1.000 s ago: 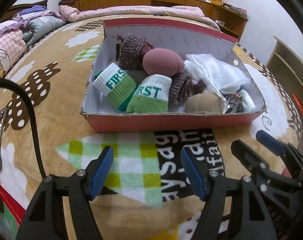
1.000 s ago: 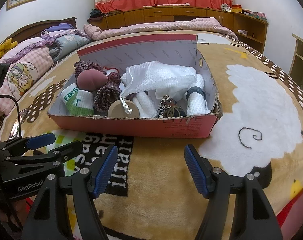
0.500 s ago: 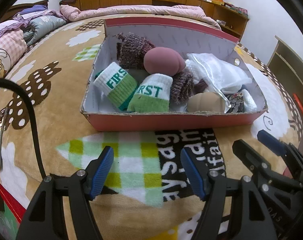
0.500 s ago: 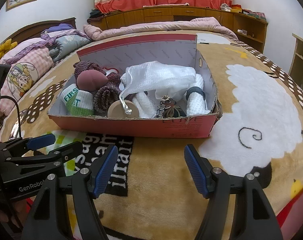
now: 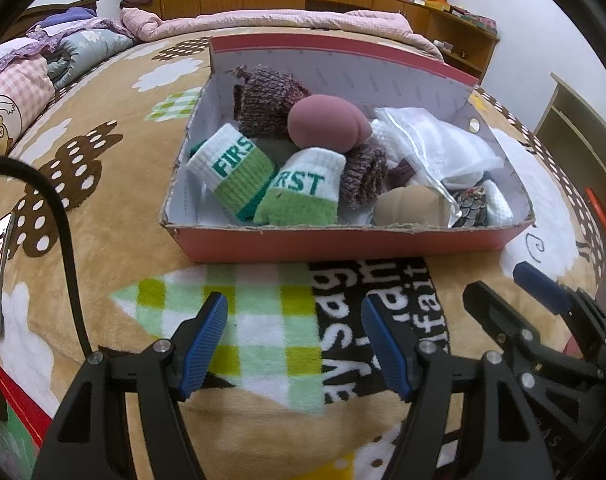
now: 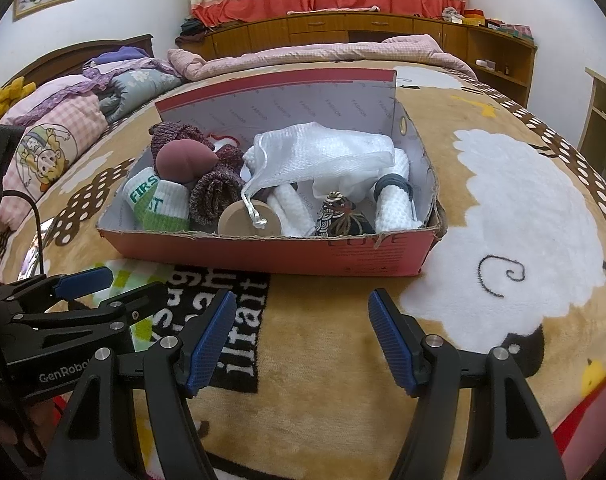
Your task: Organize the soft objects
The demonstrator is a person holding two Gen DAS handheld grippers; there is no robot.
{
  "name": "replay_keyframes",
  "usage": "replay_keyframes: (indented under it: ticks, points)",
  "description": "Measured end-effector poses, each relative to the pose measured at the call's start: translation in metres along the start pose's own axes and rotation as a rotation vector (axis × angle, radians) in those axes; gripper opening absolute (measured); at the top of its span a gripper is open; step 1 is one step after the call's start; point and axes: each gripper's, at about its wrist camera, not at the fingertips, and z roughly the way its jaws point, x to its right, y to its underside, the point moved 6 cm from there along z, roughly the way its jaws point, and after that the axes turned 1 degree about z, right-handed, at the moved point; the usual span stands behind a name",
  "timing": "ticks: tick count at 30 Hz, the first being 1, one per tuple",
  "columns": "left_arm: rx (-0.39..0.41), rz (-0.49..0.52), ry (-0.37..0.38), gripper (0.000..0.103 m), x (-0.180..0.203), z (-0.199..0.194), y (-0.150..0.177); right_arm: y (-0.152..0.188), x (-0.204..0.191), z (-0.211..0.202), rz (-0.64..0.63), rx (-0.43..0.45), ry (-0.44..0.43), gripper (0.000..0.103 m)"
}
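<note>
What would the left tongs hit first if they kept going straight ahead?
Probably the blanket just short of the box; the open left tongs point steeply down at it, though depth is unclear.

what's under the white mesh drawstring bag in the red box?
Under the white mesh drawstring bag in the red cardboard box: white knitted rolls, one dark-banded, a dark patterned pouch and a round tan sponge under its cord. Anything deeper is covered.

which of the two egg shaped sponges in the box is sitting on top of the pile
The dusky pink sponge sits highest, resting on the knitted socks. The beige sponge lies low against the front wall of the box.
</note>
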Motion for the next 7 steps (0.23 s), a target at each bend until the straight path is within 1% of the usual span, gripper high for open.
replay_keyframes:
  ticks: [7]
  points:
    - [-0.006, 0.004, 0.0, 0.073, 0.0009, 0.0003, 0.0006, -0.0005, -0.0004, -0.0008, 0.0, 0.0, -0.001, 0.07]
